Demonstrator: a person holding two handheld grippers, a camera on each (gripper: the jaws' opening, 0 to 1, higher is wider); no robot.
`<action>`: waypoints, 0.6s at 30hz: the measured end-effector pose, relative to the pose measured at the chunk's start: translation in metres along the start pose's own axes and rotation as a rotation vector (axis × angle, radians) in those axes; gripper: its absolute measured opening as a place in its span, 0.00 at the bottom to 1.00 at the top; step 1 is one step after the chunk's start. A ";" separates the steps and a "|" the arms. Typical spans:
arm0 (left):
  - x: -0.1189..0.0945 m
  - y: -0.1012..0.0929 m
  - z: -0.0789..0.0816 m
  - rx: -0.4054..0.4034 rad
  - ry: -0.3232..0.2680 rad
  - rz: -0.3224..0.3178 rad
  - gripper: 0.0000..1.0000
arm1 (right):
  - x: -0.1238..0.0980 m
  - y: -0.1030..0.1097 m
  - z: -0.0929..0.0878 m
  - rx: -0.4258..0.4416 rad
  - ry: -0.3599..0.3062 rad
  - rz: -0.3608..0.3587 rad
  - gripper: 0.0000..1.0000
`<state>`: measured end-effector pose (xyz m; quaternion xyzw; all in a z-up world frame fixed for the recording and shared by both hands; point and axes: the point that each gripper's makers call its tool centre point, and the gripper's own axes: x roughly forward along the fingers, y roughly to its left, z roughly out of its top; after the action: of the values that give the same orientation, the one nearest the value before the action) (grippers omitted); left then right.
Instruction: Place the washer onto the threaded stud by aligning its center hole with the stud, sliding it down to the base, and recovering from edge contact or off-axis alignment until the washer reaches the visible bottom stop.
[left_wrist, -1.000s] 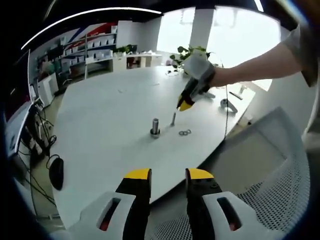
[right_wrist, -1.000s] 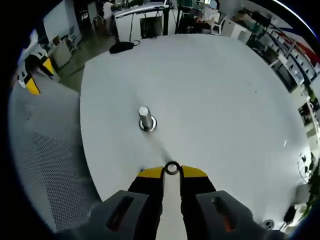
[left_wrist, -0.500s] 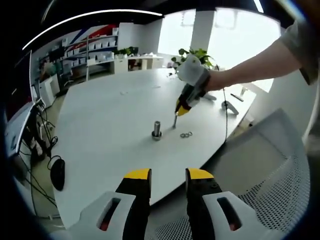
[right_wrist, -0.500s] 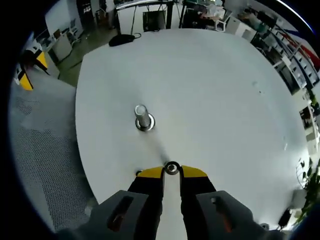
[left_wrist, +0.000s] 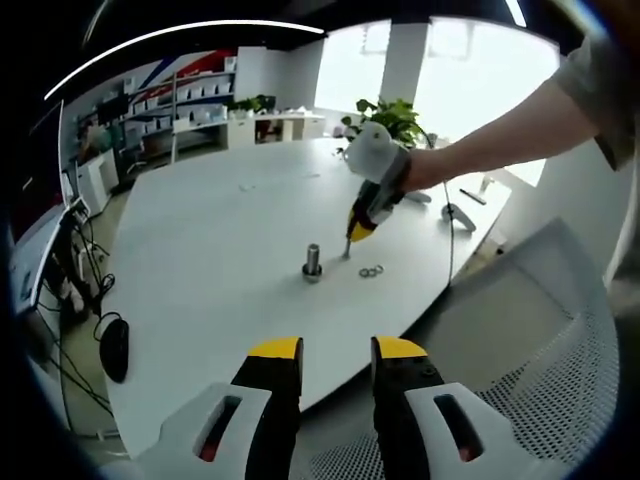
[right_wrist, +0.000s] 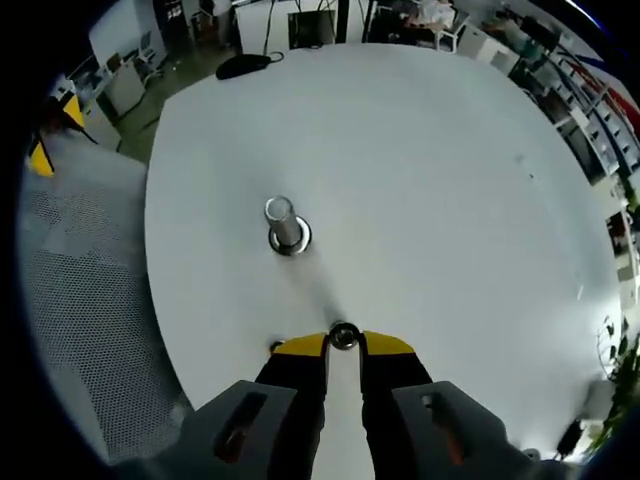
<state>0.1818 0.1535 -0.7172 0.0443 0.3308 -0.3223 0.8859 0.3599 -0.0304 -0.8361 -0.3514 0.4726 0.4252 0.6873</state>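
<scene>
An upright threaded stud (left_wrist: 312, 260) (right_wrist: 285, 226) with a round base stands on the white table (left_wrist: 220, 230). My right gripper (right_wrist: 343, 342) (left_wrist: 355, 231) is shut on a small metal washer (right_wrist: 343, 335) held at its yellow tips, a short way in front of the stud and above the table. In the left gripper view a gloved hand carries it just right of the stud. Two loose washers (left_wrist: 372, 270) lie on the table right of the stud. My left gripper (left_wrist: 336, 350) hangs open off the table's near edge, nothing between its fingers.
A mesh chair (left_wrist: 540, 330) (right_wrist: 90, 300) stands beside the table's edge. Cables and a dark object (left_wrist: 112, 345) lie on the floor to the left. A plant (left_wrist: 385, 110) and small items sit at the table's far side. Shelves line the back wall.
My right gripper with the washer has come down and closer to the stud. The stud has shifted slightly in the right gripper view. My left gripper has stayed put.
</scene>
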 end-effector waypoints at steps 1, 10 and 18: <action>0.000 0.000 0.000 0.000 0.000 0.000 0.25 | 0.003 0.000 -0.002 0.001 0.007 0.001 0.13; 0.000 0.000 0.002 -0.002 -0.009 -0.008 0.25 | 0.022 -0.006 -0.013 0.007 0.054 0.015 0.14; 0.000 0.000 0.003 -0.005 -0.011 -0.009 0.25 | 0.031 -0.006 -0.018 0.037 0.071 0.024 0.14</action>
<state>0.1836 0.1526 -0.7155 0.0388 0.3271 -0.3258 0.8862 0.3646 -0.0412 -0.8706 -0.3478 0.5086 0.4120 0.6713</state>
